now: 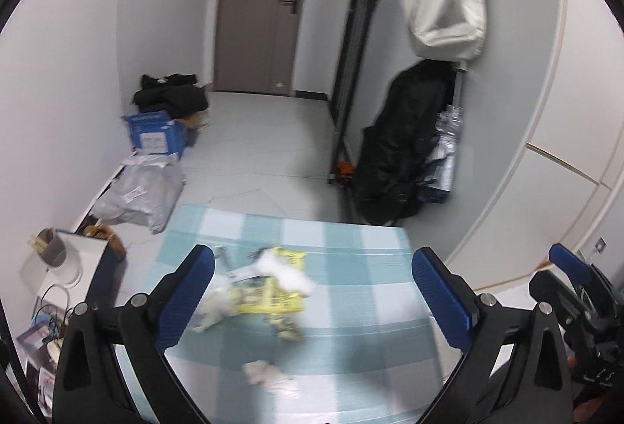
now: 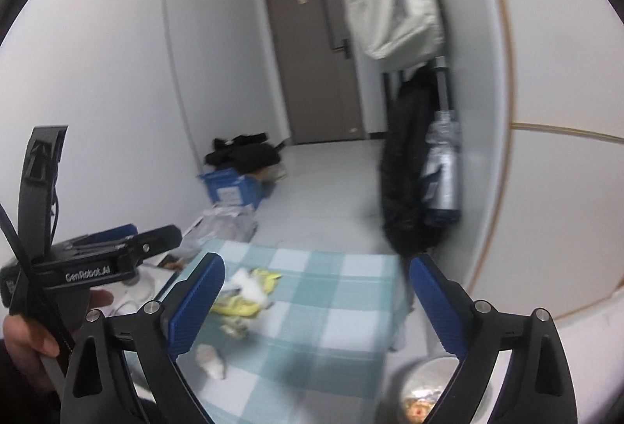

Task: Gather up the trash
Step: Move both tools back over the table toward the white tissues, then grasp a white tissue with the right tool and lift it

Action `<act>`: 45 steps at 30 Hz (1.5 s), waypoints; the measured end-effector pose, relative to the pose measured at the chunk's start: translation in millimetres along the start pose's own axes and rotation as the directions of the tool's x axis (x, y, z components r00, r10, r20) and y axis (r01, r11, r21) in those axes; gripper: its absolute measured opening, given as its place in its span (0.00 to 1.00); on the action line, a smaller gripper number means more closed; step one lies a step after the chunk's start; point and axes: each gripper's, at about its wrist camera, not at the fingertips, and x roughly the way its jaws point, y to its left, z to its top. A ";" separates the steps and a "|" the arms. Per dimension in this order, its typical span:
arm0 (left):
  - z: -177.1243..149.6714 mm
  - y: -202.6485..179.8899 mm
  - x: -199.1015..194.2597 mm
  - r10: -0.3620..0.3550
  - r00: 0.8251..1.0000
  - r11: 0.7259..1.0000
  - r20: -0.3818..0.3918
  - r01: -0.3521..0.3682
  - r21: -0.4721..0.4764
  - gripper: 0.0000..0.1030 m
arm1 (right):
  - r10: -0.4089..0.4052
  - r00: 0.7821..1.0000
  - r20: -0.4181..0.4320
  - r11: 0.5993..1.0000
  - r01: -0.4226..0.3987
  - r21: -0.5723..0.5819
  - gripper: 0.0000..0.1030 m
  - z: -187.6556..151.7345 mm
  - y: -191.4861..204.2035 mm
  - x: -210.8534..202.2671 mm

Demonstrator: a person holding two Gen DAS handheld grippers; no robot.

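A table with a teal-and-white checked cloth (image 1: 351, 307) carries the trash. A yellow wrapper (image 1: 282, 293) lies in the middle with white tissue (image 1: 286, 270) on it, and a crumpled tissue (image 1: 269, 375) lies nearer to me. My left gripper (image 1: 314, 254) hangs open above the cloth with nothing between its blue pads. My right gripper (image 2: 316, 262) is open too, above the table's right part, and holds nothing. In the right wrist view the yellow wrapper (image 2: 241, 305) and the near tissue (image 2: 210, 363) lie left of centre. A hand (image 2: 23, 342) holds the left gripper (image 2: 152, 235).
A round bin (image 2: 419, 369) with scraps in it stands below the table's right corner. On the floor by the left wall are grey mail bags (image 1: 144, 190), a blue box (image 1: 156, 133) and black clothes (image 1: 171, 94). A black coat (image 1: 401, 147) and white bag (image 1: 444, 6) hang at the right.
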 end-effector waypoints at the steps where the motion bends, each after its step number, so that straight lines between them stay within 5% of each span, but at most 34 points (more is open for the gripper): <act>1: -2.1 10.2 -0.5 0.014 1.000 1.000 0.000 -0.014 -0.016 0.97 | 0.014 1.000 -0.011 1.000 -0.014 -0.006 0.94 -2.3 8.8 6.4; 8: -22.3 61.7 1.8 0.107 0.994 0.991 -0.013 -0.108 -0.077 0.97 | 0.081 0.988 -0.135 0.997 -0.079 0.021 0.95 -28.4 39.9 51.9; 14: -43.3 96.4 14.1 0.119 0.991 0.981 -0.069 -0.128 -0.145 0.97 | 0.089 0.967 -0.239 0.996 -0.087 0.020 0.95 -61.8 56.9 82.5; 30: -63.8 153.5 29.3 0.092 0.981 0.969 -0.173 -0.128 -0.211 0.97 | 0.144 0.838 -0.526 0.981 -0.189 -0.032 0.91 -130.4 114.9 157.0; 39: -71.1 172.0 42.2 0.084 0.971 0.958 -0.222 -0.140 -0.250 0.97 | 0.089 0.804 -0.587 0.961 -0.226 -0.163 0.64 -154.7 147.3 179.5; 45: -72.9 181.7 45.1 0.079 0.967 0.944 -0.243 -0.151 -0.293 0.97 | 0.044 0.817 -0.576 0.963 -0.187 -0.192 0.37 -155.7 142.5 186.5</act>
